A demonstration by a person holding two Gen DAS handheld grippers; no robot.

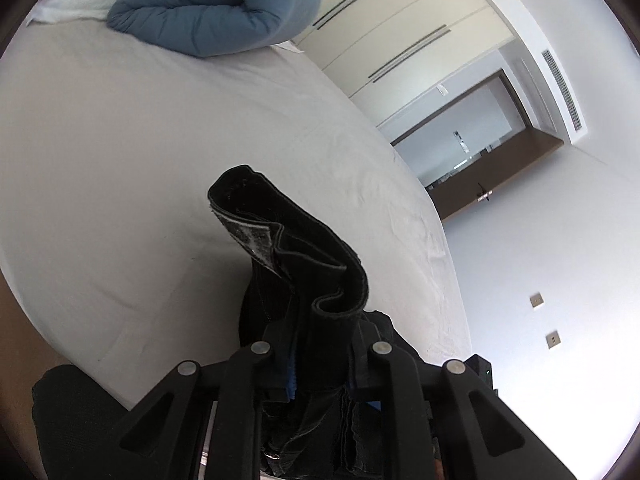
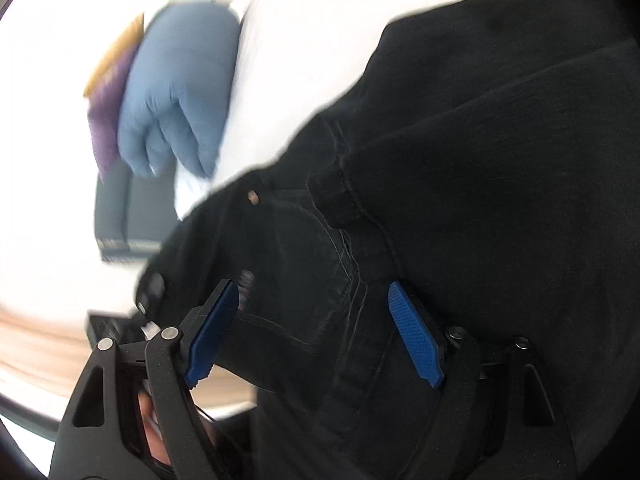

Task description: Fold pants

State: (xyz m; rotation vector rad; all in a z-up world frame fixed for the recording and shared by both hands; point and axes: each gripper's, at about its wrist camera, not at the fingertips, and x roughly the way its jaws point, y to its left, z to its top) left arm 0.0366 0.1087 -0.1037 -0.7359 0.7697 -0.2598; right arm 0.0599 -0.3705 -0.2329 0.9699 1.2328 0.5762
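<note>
The black pants (image 1: pixel 304 264) are bunched in my left gripper (image 1: pixel 320 344), which is shut on the waistband end and holds it up above the white bed (image 1: pixel 140 168). In the right wrist view the pants (image 2: pixel 460 180) fill the right side, with a pocket seam and a rivet showing. My right gripper (image 2: pixel 316 304) is open. Its blue pads (image 2: pixel 416 340) stand apart on either side of the pocket fabric. Whether the pads touch the cloth cannot be told.
A rolled blue duvet (image 1: pixel 224 4) lies at the far end of the bed; it also shows in the right wrist view (image 2: pixel 176 92) beside a purple cushion (image 2: pixel 106 120). Wardrobe doors (image 1: pixel 400 28) and a doorway (image 1: pixel 472 144) stand beyond the bed.
</note>
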